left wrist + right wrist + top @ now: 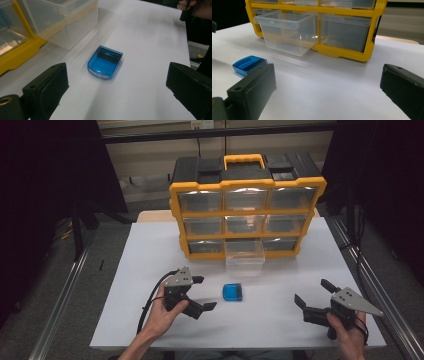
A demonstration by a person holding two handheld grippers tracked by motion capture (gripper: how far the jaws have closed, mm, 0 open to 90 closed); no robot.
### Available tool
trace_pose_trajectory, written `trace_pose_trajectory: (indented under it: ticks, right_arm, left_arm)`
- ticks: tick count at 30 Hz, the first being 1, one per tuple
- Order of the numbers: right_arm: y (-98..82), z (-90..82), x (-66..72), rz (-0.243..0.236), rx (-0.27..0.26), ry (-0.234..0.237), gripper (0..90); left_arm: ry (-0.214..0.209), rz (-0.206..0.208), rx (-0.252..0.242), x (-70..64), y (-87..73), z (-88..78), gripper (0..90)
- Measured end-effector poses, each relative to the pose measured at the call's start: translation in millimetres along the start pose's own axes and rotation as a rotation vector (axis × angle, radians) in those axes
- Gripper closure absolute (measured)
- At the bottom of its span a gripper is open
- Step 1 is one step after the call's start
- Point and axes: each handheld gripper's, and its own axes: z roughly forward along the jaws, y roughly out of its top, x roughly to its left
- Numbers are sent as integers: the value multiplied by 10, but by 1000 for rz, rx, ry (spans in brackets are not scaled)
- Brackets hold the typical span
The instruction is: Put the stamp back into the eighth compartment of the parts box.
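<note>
Contents of the closed drawers in the yellow organiser (246, 212): too dim and small to tell in the high view. Organiser cropped by the top and left edges in the left gripper view, by the top edge in the right gripper view. Blue case (249, 64) below the organiser: near end hidden behind a black jaw in the right gripper view.

The small blue box (233, 292) is made of translucent blue plastic, squarish with rounded corners, low-walled and open at the top, with a darker inner wall along one side. It lies flat on the white table (280, 320), at the near centre. It rests near the pulled-out clear drawer (244, 256) of the yellow organizer (247, 213), not touching it. The drawer is the bottom-row middle compartment and projects toward the near edge.
</note>
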Motion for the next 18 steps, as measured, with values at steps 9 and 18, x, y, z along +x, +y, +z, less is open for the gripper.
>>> trace_pose_trajectory:
  ticks: [9, 18]
  right_arm:
    - [-1, 5, -1, 0, 3, 5, 1]
    - [-3, 6, -4, -4, 6, 6, 1]
  left_arm:
    - [-28, 49, 100, 59, 82, 141, 42]
    - [-76, 59, 168, 148, 183, 312, 48]
